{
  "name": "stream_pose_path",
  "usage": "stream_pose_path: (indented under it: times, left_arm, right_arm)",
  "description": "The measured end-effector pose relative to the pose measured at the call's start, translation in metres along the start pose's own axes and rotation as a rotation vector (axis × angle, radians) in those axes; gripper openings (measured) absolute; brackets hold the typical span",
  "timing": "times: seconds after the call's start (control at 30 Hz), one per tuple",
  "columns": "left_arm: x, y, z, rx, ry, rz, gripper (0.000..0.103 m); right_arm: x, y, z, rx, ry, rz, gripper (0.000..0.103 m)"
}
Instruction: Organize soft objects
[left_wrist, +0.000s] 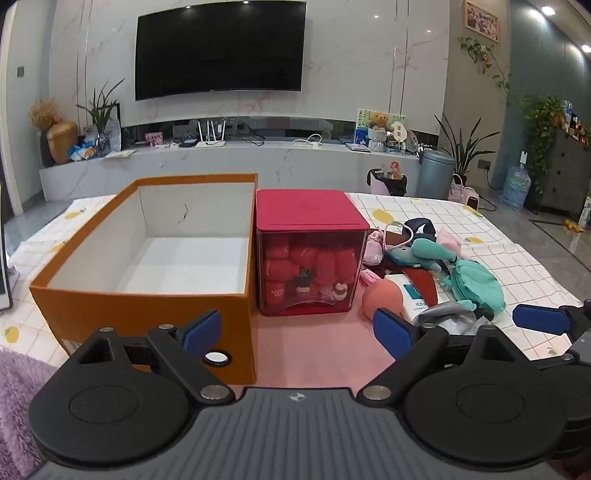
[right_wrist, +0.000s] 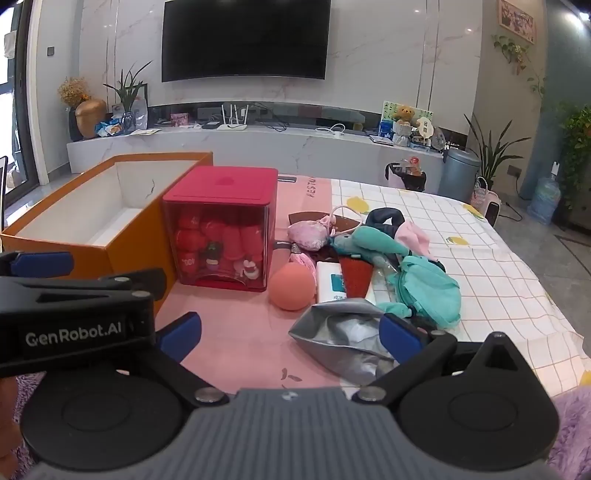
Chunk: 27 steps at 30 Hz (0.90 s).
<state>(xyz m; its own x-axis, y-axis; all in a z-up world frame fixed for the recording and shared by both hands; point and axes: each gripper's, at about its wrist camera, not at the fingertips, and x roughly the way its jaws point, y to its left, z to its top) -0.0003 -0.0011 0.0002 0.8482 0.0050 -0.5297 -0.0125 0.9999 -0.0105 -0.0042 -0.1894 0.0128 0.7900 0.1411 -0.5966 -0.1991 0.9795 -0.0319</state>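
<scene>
Both tools hover wide open and empty: the left hand-held gripper (left_wrist: 297, 328) faces the orange box (left_wrist: 147, 266), the right hand-held gripper (right_wrist: 290, 332) the heap of soft objects (right_wrist: 373, 266) mid-surface, right of the red container (right_wrist: 221, 229).

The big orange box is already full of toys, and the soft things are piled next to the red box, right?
Not quite. The orange box is empty; the left wrist view shows its bare white bottom. The rest is right: the soft things are piled beside the red box.
</scene>
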Motion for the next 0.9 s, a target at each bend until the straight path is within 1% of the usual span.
stream_pose_path:
  times: [0.03, 0.07, 0.1, 0.3, 0.6, 0.73, 0.9]
  left_arm:
    - [-0.0007, -0.0014, 0.0001, 0.001, -0.001, 0.005, 0.103]
    - [0.0002, 0.0018, 0.0008, -0.029, 0.016, -0.027, 0.103]
    - [0.0007, 0.0017, 0.0009, -0.03, 0.022, -0.026, 0.103]
    - [0.0019, 0.0002, -0.0008, -0.009, 0.006, 0.005, 0.103]
    - [-0.0013, 0.0007, -0.0008, -0.001, -0.003, 0.018, 0.103]
    - [-0.0027, -0.0004, -0.0007, 0.015, -0.019, 0.031, 0.103]
    - [-0.0024, -0.0021, -0.0011, 0.02, -0.015, 0.039, 0.103]
  right_arm:
    - [-0.0002, -0.0001, -0.0001, 0.004, -0.001, -0.002, 0.1]
    - [-0.0006, -0.0002, -0.0002, 0.004, -0.001, -0.002, 0.1]
    - [-0.0012, -0.0003, -0.0003, 0.003, -0.003, -0.003, 0.1]
    - [0.0005, 0.001, -0.0004, -0.01, 0.003, -0.002, 0.1]
    - [0.0014, 0.0017, -0.0002, -0.02, 0.006, 0.004, 0.1]
    - [0.0025, 0.0013, -0.0003, -0.02, 0.006, 0.004, 0.1]
    - [0.0037, 0.0016, -0.0008, -0.026, 0.015, 0.0, 0.1]
